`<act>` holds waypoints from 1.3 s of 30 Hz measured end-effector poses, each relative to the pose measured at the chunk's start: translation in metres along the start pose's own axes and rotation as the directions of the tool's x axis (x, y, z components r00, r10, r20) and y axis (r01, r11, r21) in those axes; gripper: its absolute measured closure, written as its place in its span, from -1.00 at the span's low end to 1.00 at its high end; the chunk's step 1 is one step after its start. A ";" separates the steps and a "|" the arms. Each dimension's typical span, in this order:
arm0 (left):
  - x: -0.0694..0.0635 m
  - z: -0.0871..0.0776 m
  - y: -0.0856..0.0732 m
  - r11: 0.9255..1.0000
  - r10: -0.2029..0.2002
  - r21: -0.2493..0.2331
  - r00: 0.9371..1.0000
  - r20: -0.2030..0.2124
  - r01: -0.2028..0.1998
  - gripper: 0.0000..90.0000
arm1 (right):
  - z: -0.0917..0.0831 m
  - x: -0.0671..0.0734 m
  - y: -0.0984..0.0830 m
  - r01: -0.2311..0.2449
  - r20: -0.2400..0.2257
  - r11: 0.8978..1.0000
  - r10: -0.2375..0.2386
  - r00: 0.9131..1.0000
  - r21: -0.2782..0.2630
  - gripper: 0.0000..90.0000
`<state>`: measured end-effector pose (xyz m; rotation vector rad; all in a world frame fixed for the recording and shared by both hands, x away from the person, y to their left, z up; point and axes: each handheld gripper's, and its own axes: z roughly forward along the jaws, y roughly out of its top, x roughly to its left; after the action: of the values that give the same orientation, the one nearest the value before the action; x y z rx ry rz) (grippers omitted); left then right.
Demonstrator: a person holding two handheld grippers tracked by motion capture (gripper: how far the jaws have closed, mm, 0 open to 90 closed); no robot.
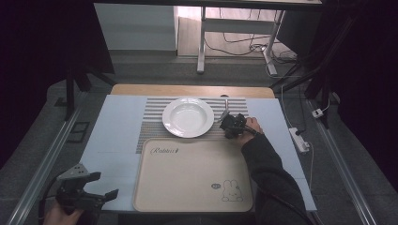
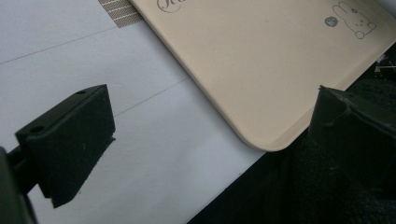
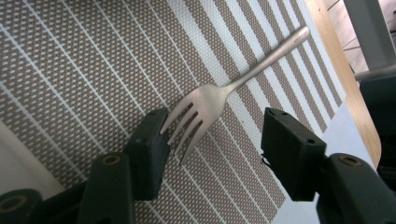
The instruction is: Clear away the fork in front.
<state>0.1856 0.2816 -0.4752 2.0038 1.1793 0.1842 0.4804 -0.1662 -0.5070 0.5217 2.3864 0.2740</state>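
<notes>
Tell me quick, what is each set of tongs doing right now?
Left tongs: open, holding nothing, beside the tray.
Right tongs: open around the fork tines, not yet gripping.

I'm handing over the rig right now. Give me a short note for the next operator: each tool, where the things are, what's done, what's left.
Right tool: open, jaws either side of the fork's tines, not closed on it.
Left tool: open, idle over the near left table corner, beside the tray.
Fork: flat on the striped placemat, right of the white plate.
Tray: beige, nothing on it, in front of the placemat.
Done: right tool lined up on the fork.
Left: probably close on the fork and lift; where it goes next is unclear.
</notes>
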 end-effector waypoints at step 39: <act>-0.001 -0.001 0.000 1.000 0.014 -0.011 1.000 0.008 -0.014 -1.00 | -0.046 -0.008 -0.005 -0.102 -0.028 0.977 0.099 0.995 -0.188 1.00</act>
<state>0.1843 0.2814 -0.4742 2.0020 1.1574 0.1894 0.4541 -0.1768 -0.4696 0.5523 2.3244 0.5479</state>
